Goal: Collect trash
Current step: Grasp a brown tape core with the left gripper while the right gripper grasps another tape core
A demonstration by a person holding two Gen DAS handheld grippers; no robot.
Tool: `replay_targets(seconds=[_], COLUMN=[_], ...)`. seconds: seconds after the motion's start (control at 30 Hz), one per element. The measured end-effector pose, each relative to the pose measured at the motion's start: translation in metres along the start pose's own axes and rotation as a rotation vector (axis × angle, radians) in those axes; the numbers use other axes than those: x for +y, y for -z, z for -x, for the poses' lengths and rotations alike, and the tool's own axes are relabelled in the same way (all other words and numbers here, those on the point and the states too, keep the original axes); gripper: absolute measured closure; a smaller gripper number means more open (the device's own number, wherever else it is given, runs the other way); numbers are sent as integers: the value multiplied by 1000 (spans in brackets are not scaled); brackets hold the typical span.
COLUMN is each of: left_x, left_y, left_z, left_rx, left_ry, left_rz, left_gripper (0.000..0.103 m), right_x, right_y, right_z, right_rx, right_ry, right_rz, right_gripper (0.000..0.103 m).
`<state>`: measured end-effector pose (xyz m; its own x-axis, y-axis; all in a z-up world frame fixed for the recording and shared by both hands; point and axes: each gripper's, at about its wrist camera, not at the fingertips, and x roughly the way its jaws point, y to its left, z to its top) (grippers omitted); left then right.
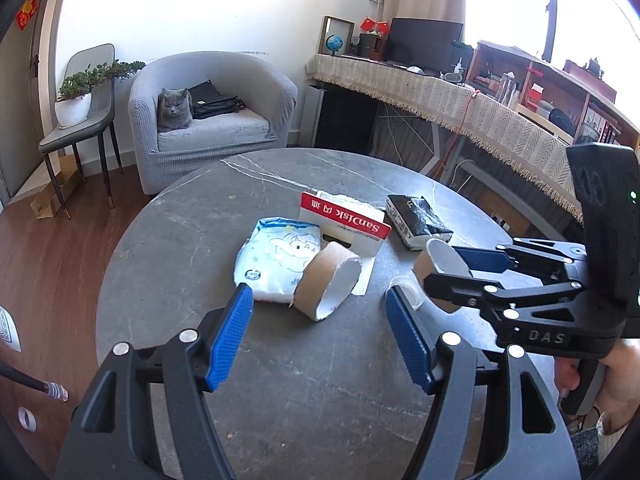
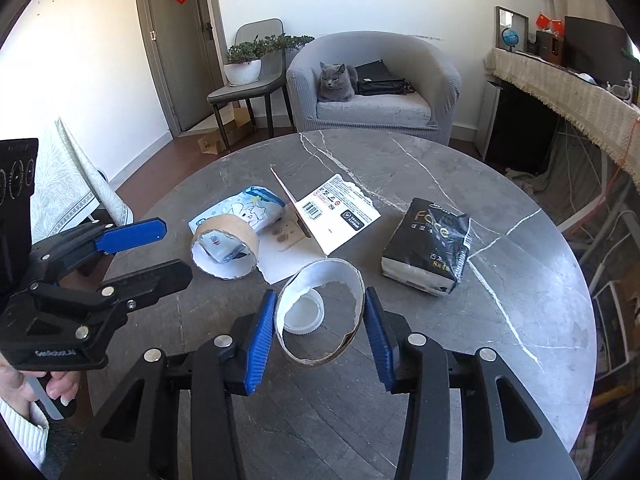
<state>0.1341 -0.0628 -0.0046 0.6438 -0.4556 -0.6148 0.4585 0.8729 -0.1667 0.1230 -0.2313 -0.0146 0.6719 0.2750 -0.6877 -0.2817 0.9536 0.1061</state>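
My right gripper (image 2: 320,300) is shut on a torn cardboard tape ring (image 2: 320,272), one blue pad on each side, holding it just above the round grey table (image 2: 500,280). Through the ring I see a white bottle cap (image 2: 303,316) lying on the table. In the left wrist view that ring (image 1: 444,256) sits between the right gripper's fingers (image 1: 480,260). My left gripper (image 1: 319,294) stands open, just short of a second cardboard ring (image 1: 320,280) lying on its side. Behind it lie a blue-white packet (image 1: 276,256), a red SanDisk card (image 1: 348,220) and a black tissue pack (image 1: 418,220).
A grey armchair (image 1: 224,120) with a cat (image 1: 174,110) and a black bag stands beyond the table. A chair with a potted plant (image 1: 76,100) is to its left. A cloth-covered desk (image 1: 460,104) runs along the right. A person's hand (image 1: 616,372) holds the right gripper.
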Motion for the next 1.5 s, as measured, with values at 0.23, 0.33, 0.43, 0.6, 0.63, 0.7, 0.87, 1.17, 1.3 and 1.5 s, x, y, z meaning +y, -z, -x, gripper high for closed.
replay_targets(seconds=[0.23,0.33,0.43,0.6,0.63,0.7,0.87,1.17,1.3,1.5], left_x=[1,3,-1,-7,-8,-9,-7,-5,-6,-3], left_y=[-10,-13,-15,-16,-16,-17,-14,-14,-14,-10], left_z=[-19,-22,-22,-31,-31,-33,-39,-27,-20,-9], left_rx=[52,47,38,64,67,76,107,85,80,82], left_ry=[-14,-13,-20,-16,-18,-10,-18,6,38,52], left_rz=[16,38,24,15,9,9,17,28,39,39], left_gripper=[35,38,40,45,45,52,67,83,84,85], right_x=[-16,-22,-24,-25,-25,-26,-26,-16,-7,4], right_y=[6,8,10,12,12,13,14,7,2,-2], right_z=[10,12,14,16,16,15,15,14,14,13], right_rx=[-9,-5,-5,-5,-4,1,7,1,-3,-13], right_ry=[-13,-56,-60,-63,-64,-64,-65,-74,-81,-82], right_rz=[-8,-27,-23,-28,-30,-28,-30,-16,-14,-18], right_gripper=[59,59,59,59,59,59,59,59,59,59])
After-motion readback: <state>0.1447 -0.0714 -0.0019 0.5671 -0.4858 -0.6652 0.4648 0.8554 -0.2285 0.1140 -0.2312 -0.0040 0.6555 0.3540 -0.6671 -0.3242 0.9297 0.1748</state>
